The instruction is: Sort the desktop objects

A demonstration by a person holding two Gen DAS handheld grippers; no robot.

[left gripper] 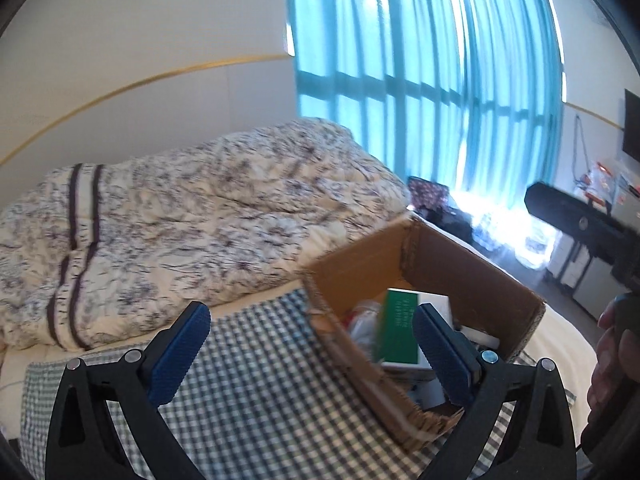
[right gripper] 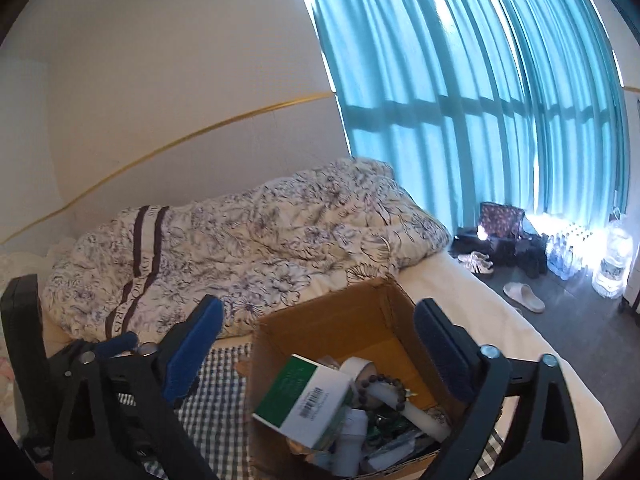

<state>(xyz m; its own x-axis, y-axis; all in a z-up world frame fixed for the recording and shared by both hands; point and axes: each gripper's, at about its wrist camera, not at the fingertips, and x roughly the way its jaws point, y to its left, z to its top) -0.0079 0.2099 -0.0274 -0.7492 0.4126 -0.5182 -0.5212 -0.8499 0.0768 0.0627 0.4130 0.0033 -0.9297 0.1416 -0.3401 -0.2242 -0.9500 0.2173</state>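
An open cardboard box (left gripper: 460, 272) (right gripper: 340, 324) stands on a checked cloth (left gripper: 248, 380) (right gripper: 216, 400) on the bed. Inside lie a green-and-white carton (right gripper: 308, 396) (left gripper: 400, 320), a white tape roll (right gripper: 358, 366), a dark bead bracelet (right gripper: 384, 384), a white tube (right gripper: 416, 412) and other small items. My left gripper (left gripper: 312, 354) is open above the box's near left corner, nothing between its blue pads. My right gripper (right gripper: 320, 356) is open over the box, holding nothing. A hand (left gripper: 612, 356) on the right gripper's handle shows at the right edge of the left wrist view.
A flowered quilt (left gripper: 180, 220) (right gripper: 240, 240) is heaped behind the box, against the wall. Teal curtains (right gripper: 480, 100) cover the window. On the dark floor to the right are a white slipper (right gripper: 524, 298), shoes, a bag and water bottles (right gripper: 612, 260).
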